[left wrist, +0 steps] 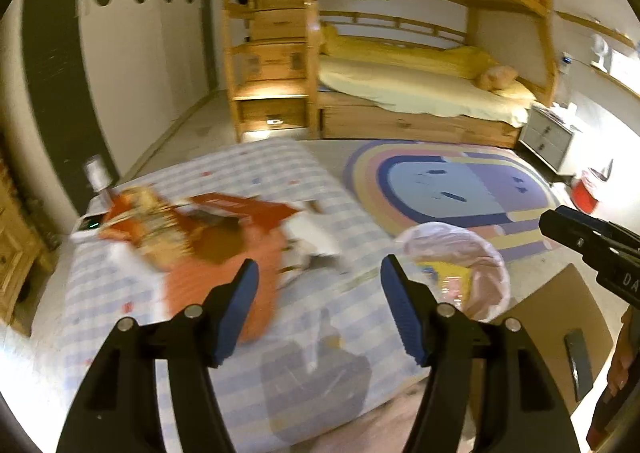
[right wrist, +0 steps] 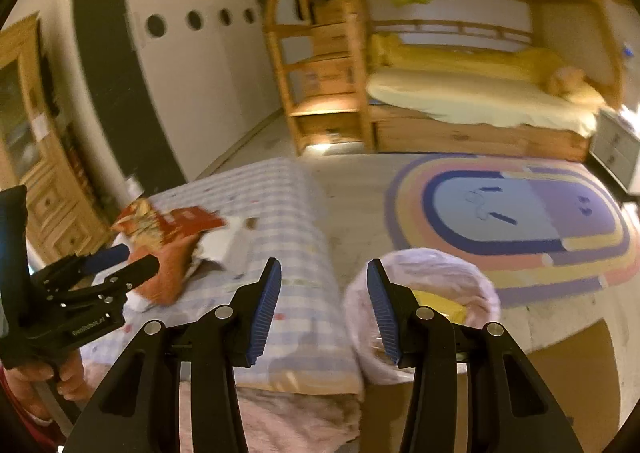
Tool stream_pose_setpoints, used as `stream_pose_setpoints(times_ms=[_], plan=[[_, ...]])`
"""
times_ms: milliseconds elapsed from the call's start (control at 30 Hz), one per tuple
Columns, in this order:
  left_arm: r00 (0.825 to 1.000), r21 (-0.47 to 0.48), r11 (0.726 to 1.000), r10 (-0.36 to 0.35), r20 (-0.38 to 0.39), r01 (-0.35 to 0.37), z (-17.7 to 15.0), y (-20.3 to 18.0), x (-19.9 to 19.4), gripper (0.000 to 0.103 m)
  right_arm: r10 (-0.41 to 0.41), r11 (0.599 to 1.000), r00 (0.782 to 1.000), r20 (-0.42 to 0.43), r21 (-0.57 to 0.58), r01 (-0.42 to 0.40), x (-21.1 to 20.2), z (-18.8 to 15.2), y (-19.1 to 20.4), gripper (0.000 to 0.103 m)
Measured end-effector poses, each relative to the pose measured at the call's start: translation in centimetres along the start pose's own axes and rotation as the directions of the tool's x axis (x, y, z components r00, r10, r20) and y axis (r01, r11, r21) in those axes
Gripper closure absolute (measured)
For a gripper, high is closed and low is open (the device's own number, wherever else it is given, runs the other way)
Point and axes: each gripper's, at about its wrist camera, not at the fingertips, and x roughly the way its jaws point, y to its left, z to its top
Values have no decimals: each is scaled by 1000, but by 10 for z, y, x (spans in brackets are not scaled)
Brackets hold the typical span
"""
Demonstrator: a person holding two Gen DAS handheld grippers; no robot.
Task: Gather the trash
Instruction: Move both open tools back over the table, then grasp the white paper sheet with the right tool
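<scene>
Orange-red snack wrappers (left wrist: 208, 229) crumpled on checked bedcover, pink-lined trash bin (left wrist: 472, 253) on floor beside bed w/ yellow packet inside

left tongs (left wrist: 320, 309): apart, empty | right tongs (right wrist: 324, 309): apart, empty (both tilted down)

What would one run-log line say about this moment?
left gripper: jaws open, empty | right gripper: jaws open, empty | snack wrappers: on checked bed | lined trash bin: beside bed

On the bed (left wrist: 280, 181) before you lie snack wrappers (left wrist: 188, 229) — a lined bin (left wrist: 460, 249) stands on the floor just right of it, a rug (left wrist: 472, 181) behind, the bunk bed (left wrist: 420, 93) beyond.
</scene>
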Motion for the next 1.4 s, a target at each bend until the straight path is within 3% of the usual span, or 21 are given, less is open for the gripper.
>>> stream_pose_setpoints(times_ms=[267, 433, 700, 1067, 1200, 1267, 1300, 1400], plan=[[989, -105, 984, 145, -4, -145, -21, 81, -23, 37, 101, 986, 993, -58, -125, -108, 35, 10, 73, 57], [980, -169, 965, 197, -35, -200, -31, 120, -19, 37, 143, 967, 984, -105, -195, -161, 63, 17, 110, 57], [973, -229, 946, 221, -58, -229, -29, 160, -5, 37, 172, 928, 971, -164, -305, -215, 113, 27, 160, 57], [971, -242, 941, 227, -73, -238, -23, 179, 19, 37, 91, 888, 966, -240, -419, -188, 190, 36, 196, 59], [972, -246, 940, 222, -79, -235, -24, 180, 20, 37, 51, 867, 967, -248, -470, -166, 204, 36, 204, 68], [971, -249, 939, 223, -81, -237, -25, 180, 20, 37, 32, 851, 970, -242, -502, -153, 207, 36, 209, 77], [972, -252, 939, 220, -83, -234, -26, 180, 19, 37, 27, 843, 971, -237, -517, -149, 206, 37, 211, 86], [972, -254, 938, 222, -83, -236, -29, 178, 16, 37, 17, 841, 983, -182, -529, -112, 196, 43, 210, 96]])
